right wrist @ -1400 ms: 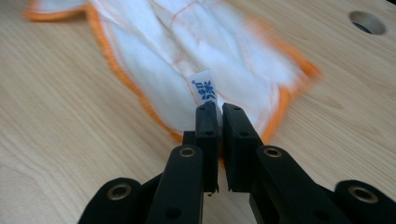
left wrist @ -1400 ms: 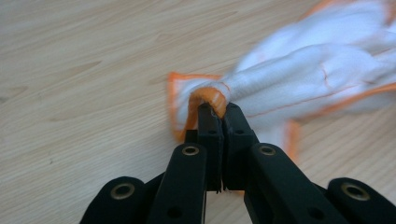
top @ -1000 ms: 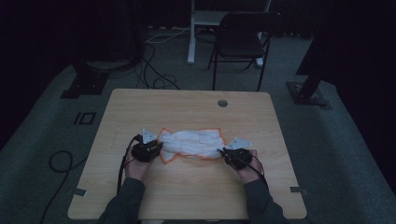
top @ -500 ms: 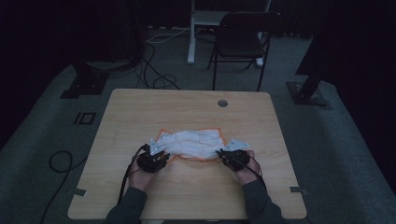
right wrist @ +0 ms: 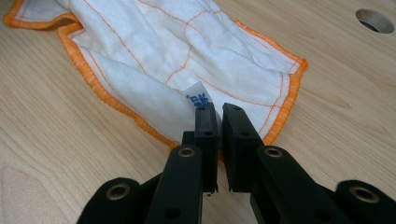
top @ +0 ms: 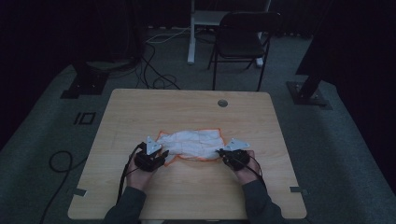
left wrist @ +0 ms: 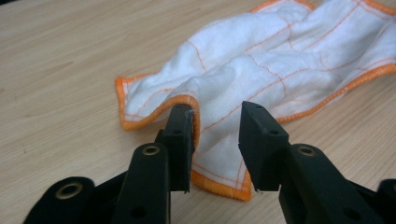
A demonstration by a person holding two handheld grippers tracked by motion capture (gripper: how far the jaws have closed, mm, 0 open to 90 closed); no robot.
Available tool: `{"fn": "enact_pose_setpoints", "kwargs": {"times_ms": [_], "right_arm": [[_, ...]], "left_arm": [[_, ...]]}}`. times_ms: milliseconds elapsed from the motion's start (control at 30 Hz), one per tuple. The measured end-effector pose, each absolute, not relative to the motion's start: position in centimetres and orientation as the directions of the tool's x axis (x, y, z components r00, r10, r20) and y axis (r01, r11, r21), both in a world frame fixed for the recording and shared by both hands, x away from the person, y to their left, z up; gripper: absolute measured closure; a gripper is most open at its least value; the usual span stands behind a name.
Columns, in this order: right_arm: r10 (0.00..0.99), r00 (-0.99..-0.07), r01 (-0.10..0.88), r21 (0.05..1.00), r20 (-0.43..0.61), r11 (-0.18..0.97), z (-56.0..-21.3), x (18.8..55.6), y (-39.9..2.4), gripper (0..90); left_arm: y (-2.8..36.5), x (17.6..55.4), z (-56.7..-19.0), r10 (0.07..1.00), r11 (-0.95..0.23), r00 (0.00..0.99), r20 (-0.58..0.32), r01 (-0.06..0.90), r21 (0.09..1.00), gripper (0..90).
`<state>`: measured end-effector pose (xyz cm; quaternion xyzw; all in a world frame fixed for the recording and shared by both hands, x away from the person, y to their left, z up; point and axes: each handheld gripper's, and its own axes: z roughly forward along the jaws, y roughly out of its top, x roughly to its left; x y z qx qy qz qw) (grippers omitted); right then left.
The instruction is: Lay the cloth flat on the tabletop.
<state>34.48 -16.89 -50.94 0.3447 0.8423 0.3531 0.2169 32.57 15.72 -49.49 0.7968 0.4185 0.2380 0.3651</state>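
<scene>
— Two tongs are seen where?
— At opposite ends of the white orange-hemmed cloth crumpled on the wooden surface.
— Their states?
— Left tongs have just been opening, cloth between; right tongs have just been closing and are clamped on the cloth's edge.

Cloth: far end cut off by the frame's top-right edge.
Label: blue print half-hidden behind the right tongs.

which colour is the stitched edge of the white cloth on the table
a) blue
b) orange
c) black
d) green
b, since the cloth lying crumpled on the wooden table has an orange hem running all round its white body, plain in both gripper views and in the high view.
</scene>
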Motion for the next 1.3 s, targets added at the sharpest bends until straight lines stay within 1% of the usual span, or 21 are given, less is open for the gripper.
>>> {"fn": "enact_pose_setpoints", "kwargs": {"times_ms": [167, 300, 367, 433, 500, 633, 733, 1000, 1233, 1300], "right_arm": [[0.734, -0.669, 0.427, 0.746, -0.12, 0.511, -50.9, 34.5, -16.9, 85.2], [0.733, -0.67, 0.427, 0.746, -0.119, 0.511, -50.9, 34.5, -16.9, 85.3], [0.732, -0.67, 0.426, 0.745, -0.121, 0.513, -50.9, 34.5, -16.9, 85.3], [0.732, -0.67, 0.426, 0.745, -0.121, 0.513, -51.0, 34.5, -16.9, 85.4], [0.731, -0.671, 0.425, 0.745, -0.122, 0.515, -51.0, 34.5, -16.8, 85.4], [0.731, -0.671, 0.426, 0.745, -0.121, 0.514, -51.0, 34.5, -16.8, 85.4], [0.731, -0.671, 0.426, 0.745, -0.119, 0.513, -50.9, 34.4, -16.8, 85.4], [0.732, -0.671, 0.428, 0.745, -0.117, 0.512, -50.9, 34.5, -16.9, 85.5], [0.732, -0.671, 0.428, 0.746, -0.117, 0.511, -50.9, 34.5, -17.0, 85.5], [0.732, -0.671, 0.426, 0.746, -0.118, 0.511, -50.9, 34.5, -17.0, 85.5]], "left_arm": [[16.1, 32.4, -49.0, 0.847, -0.377, 0.525, 0.082, 0.485, 0.789, 61.4], [16.5, 32.1, -48.6, 0.85, -0.374, 0.519, 0.088, 0.478, 0.795, 61.0], [16.5, 31.9, -48.6, 0.848, -0.372, 0.523, 0.085, 0.473, 0.799, 61.8], [16.3, 31.7, -48.7, 0.837, -0.379, 0.541, 0.08, 0.469, 0.798, 65.6], [15.7, 31.7, -49.0, 0.825, -0.403, 0.558, 0.09, 0.469, 0.786, 67.8], [14.8, 31.6, -49.9, 0.806, -0.425, 0.586, 0.082, 0.477, 0.769, 70.7], [14.0, 31.6, -50.7, 0.787, -0.454, 0.611, 0.086, 0.478, 0.752, 70.8], [13.2, 32.3, -53.1, 0.764, -0.508, 0.639, 0.085, 0.516, 0.689, 69.7], [13.3, 32.8, -53.5, 0.773, -0.505, 0.629, 0.086, 0.527, 0.683, 67.5], [13.5, 32.9, -53.6, 0.775, -0.498, 0.627, 0.08, 0.529, 0.687, 69.1]]}}
